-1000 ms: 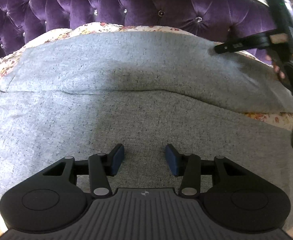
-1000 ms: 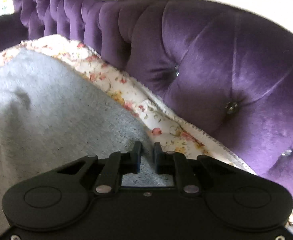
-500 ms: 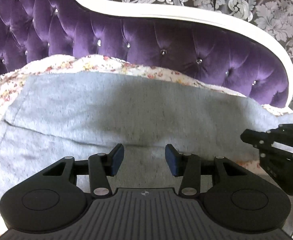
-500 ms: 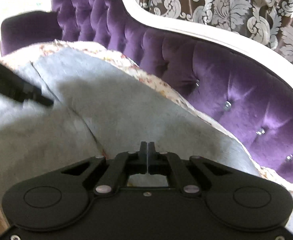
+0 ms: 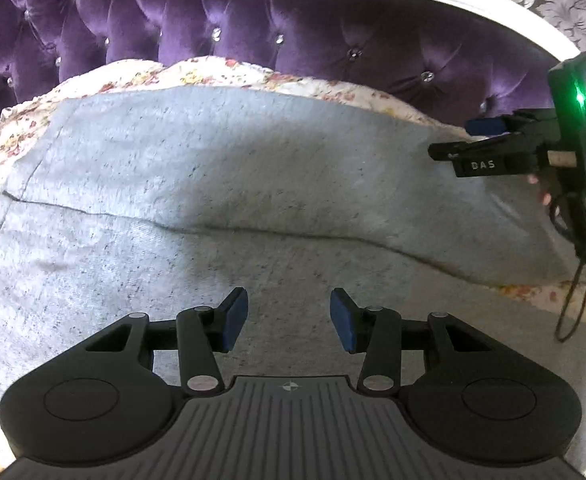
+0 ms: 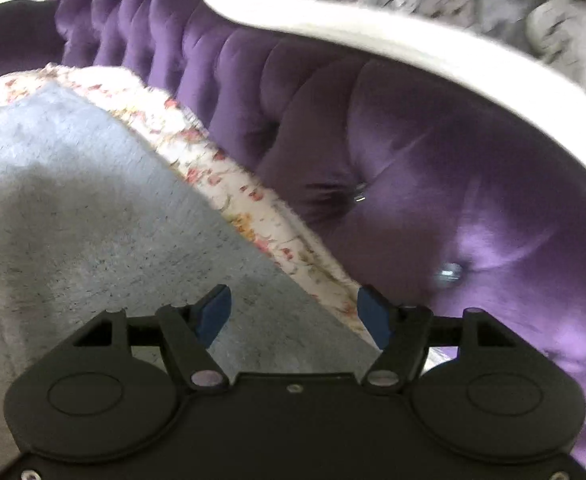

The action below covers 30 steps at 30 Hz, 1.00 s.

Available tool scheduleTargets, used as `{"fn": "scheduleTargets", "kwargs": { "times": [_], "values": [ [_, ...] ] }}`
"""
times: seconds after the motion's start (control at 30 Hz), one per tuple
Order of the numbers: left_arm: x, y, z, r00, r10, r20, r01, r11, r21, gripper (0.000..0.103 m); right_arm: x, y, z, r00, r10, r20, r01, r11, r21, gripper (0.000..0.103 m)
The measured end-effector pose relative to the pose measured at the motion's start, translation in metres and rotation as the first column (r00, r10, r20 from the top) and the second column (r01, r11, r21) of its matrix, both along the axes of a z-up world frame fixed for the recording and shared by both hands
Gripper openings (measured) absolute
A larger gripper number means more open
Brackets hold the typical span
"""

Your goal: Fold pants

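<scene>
Backdrop: purple tufted sofa (image 5: 333, 36), white trim, floral sheet (image 5: 141, 76) spread on the seat.
Left gripper (image 5: 289, 318): jaws held partly apart, nothing gripped; gray fabric seen below the pads.
Right gripper (image 6: 293, 312): jaws just opened wide, nothing pinched; fabric edge seen beneath the gap. Also seen at right edge of left view (image 5: 469, 140).
Pants (image 5: 253, 168): gray, laid flat on sheet, one layer folded over, fold edge running across.
</scene>
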<state>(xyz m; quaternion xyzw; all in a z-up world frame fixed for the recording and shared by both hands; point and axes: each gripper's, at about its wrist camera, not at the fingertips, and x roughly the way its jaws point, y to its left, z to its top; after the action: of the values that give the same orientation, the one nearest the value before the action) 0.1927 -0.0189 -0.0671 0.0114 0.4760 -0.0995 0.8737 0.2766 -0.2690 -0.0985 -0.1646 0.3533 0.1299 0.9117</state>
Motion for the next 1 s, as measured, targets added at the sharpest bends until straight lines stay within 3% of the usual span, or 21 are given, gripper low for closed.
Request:
{"fn": "scheduleTargets", "kwargs": {
  "times": [0.07, 0.1, 0.13, 0.27, 0.47, 0.67, 1.0],
  "values": [
    [0.001, 0.001, -0.002, 1.000, 0.004, 0.000, -0.004, 1.000, 0.001, 0.044, 0.007, -0.004, -0.005, 0.997, 0.030, -0.065, -0.028, 0.999, 0.031, 0.055],
    [0.001, 0.001, -0.002, 1.000, 0.006, 0.001, -0.006, 1.000, 0.000, 0.044, 0.009, -0.005, -0.006, 0.996, 0.033, -0.088, -0.029, 0.998, 0.048, 0.016],
    [0.001, 0.000, -0.002, 1.000, 0.009, 0.001, -0.009, 1.000, 0.000, 0.044, 0.008, -0.006, -0.006, 0.994, 0.030, -0.105, -0.023, 0.998, 0.066, 0.007],
    [-0.002, -0.007, 0.007, 1.000, 0.001, 0.025, -0.001, 1.000, -0.003, 0.044, -0.024, -0.010, 0.013, 0.999, 0.020, -0.035, -0.015, 0.991, 0.131, 0.006],
    [0.001, -0.026, 0.033, 0.997, -0.025, 0.073, 0.029, 0.999, -0.045, 0.044, -0.108, 0.009, 0.041, 0.992, 0.092, 0.087, -0.102, 0.988, 0.114, 0.005],
    [0.021, -0.046, 0.036, 0.997, -0.051, 0.058, 0.055, 0.996, -0.073, 0.044, -0.156, 0.038, 0.023, 0.993, 0.100, 0.070, -0.105, 0.991, 0.077, 0.005],
    [0.056, -0.052, 0.005, 0.997, 0.000, -0.073, -0.011, 0.990, -0.143, 0.044, -0.158, 0.040, 0.006, 0.999, 0.042, 0.034, -0.046, 0.991, 0.122, 0.005]
  ]
}}
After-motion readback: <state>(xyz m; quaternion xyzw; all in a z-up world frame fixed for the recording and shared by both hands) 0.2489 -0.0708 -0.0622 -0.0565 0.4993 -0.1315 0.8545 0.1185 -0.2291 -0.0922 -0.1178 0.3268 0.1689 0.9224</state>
